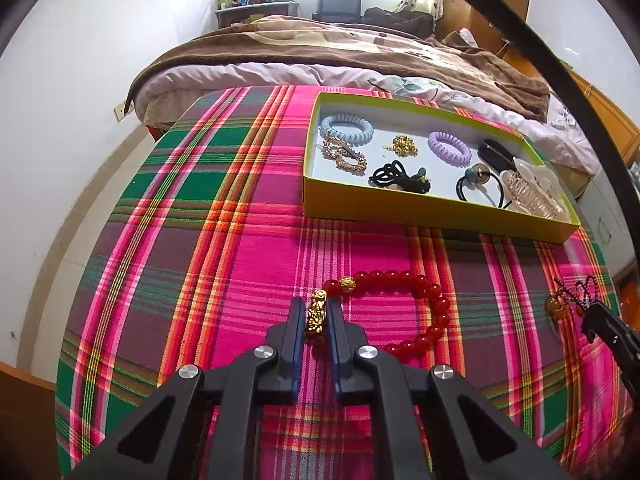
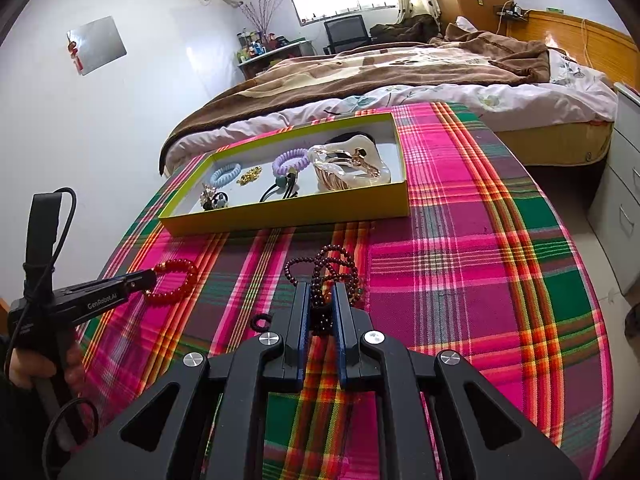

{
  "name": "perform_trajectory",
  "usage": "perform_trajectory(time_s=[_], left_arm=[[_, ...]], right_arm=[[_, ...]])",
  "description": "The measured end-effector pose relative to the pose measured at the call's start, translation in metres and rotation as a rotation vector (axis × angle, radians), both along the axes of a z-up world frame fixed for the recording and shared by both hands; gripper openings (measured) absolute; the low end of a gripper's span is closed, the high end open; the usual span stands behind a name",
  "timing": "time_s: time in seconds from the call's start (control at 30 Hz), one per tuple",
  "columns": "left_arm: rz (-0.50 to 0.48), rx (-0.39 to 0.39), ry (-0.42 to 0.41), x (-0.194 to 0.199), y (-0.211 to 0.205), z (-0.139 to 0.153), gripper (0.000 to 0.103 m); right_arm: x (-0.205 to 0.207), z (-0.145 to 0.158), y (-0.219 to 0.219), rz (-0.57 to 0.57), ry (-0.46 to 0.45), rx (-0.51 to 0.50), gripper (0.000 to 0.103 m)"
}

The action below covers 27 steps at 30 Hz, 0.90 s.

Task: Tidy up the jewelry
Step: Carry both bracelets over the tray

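A red bead bracelet point(image 1: 420, 284) with a gold charm point(image 1: 317, 312) lies on the plaid tablecloth point(image 1: 224, 240). My left gripper point(image 1: 318, 308) is shut on the charm; from the right wrist view it point(image 2: 148, 280) sits at the bracelet's point(image 2: 176, 284) left end. My right gripper point(image 2: 322, 304) is shut on a dark maroon bead strand point(image 2: 332, 268) whose loops rest on the cloth. Beyond both stands a yellow-green tray point(image 1: 400, 204) holding a blue spiral hair tie point(image 1: 347, 126), a purple one point(image 1: 450, 147), a gold chain point(image 1: 405, 145), black hair ties point(image 1: 400, 178) and a clear hair claw point(image 1: 532, 188).
A bed with a brown blanket point(image 2: 400, 68) butts against the table's far edge. A white drawer unit point(image 2: 616, 184) stands to the right. A person's hand point(image 2: 28, 368) holds the left gripper's handle. A small black ring point(image 2: 261, 322) lies on the cloth by the right gripper.
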State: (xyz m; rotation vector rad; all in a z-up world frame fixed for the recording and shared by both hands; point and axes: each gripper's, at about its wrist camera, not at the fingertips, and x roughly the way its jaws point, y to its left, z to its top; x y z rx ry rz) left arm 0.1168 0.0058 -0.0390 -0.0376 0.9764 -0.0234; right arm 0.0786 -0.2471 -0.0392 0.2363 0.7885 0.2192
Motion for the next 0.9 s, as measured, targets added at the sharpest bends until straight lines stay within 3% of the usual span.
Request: perform_trajectory(time_s=[0.6, 0.9], left_arm=[[-0.02, -0.064, -0.119, -0.015, 0.003, 0.05, 0.009], [-0.063, -0.093, -0.169, -0.017, 0.001, 0.082, 0.009]], right_arm=[[-0.005, 0.017, 0.006, 0.005, -0.036, -0.009, 0.011], [-0.002, 0.04, 0.006, 0.013, -0.082, -0.005, 0.011]])
